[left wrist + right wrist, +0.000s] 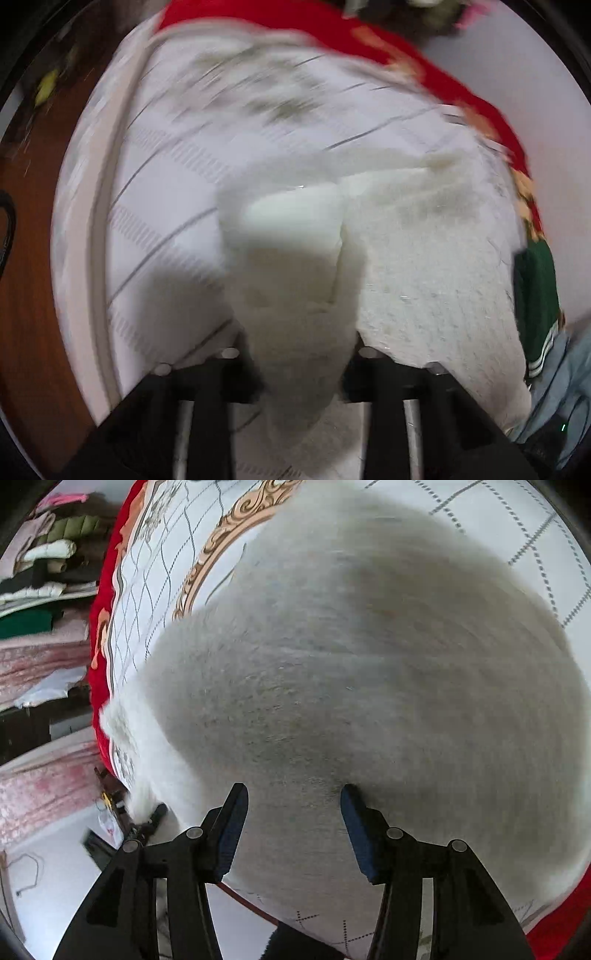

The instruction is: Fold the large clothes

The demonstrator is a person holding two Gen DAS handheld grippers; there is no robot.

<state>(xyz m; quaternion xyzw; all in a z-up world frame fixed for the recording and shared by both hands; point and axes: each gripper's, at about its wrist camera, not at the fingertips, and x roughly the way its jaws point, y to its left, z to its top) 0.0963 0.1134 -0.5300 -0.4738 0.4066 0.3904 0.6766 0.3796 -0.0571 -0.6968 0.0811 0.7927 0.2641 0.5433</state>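
Note:
A large white knitted garment lies spread on a white patterned bedspread with a red border. In the right wrist view my right gripper is open just above the garment, its blue-padded fingers apart with nothing between them. In the left wrist view my left gripper is shut on a bunched fold of the white garment, which rises between the black fingers and hides the tips. The rest of the garment trails to the right. Both views are blurred by motion.
The bedspread has a red edge. A green and a pale blue garment lie at its right edge. Folded clothes are stacked on a shelf left of the bed. A pink curtain and floor clutter lie below.

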